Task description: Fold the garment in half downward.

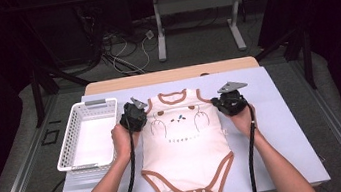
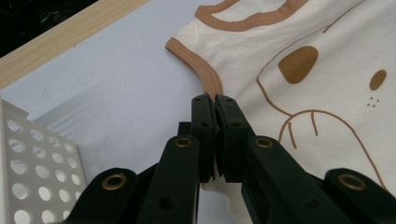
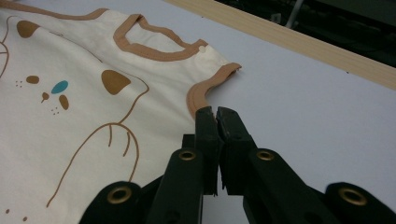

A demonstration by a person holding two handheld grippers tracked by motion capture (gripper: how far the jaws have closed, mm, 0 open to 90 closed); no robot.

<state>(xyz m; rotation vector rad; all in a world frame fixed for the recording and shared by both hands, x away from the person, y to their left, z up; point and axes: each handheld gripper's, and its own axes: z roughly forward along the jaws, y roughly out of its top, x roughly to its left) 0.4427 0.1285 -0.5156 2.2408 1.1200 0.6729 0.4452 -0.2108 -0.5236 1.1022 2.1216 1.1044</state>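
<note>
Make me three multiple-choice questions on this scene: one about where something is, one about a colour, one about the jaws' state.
1. Where is the basket?
A. left of the bodysuit
B. right of it
C. on top of it

2. What colour is the bodysuit's trim?
A. blue
B. brown
C. green

3. How do the jaws of the left gripper and right gripper stand?
A. both wide open
B. one open, one closed
C. both closed on the armhole edges

Answers:
1 A, it sits by the left hand in the high view.
2 B, brown bands line neck, armholes and legs.
3 C, each gripper view shows jaws pinching trim.
</note>
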